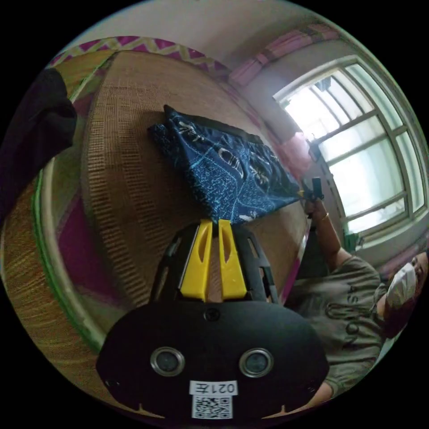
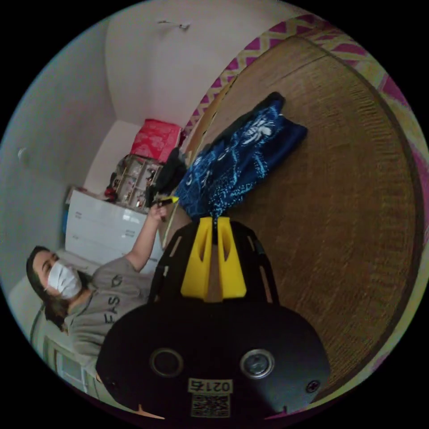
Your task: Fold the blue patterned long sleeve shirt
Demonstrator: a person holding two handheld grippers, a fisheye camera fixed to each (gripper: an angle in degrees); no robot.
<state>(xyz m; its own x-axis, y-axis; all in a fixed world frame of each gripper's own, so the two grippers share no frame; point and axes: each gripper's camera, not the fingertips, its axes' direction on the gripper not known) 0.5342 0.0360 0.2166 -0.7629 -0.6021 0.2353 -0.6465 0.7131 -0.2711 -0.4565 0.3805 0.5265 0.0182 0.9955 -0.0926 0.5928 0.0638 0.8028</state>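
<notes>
Woven mat point(image 1: 129, 178) w/ folded blue shirt point(image 1: 228, 165)

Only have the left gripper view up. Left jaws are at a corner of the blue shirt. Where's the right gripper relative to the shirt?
Observer: In the right gripper view, the right gripper has its yellow jaws closed on another corner of the blue patterned shirt.
Operator: Shirt flat or lifted on that side?
Observer: It lies on the woven mat; the edge between the two grippers looks slightly raised.
Operator: Anything behind the person I can't see?
Observer: A white drawer unit with cluttered shelves above it and a red bundle on top.
Operator: Left gripper visible from there?
Observer: Yes, the left gripper sits at the shirt's near corner, held by the person's raised hand.
</notes>
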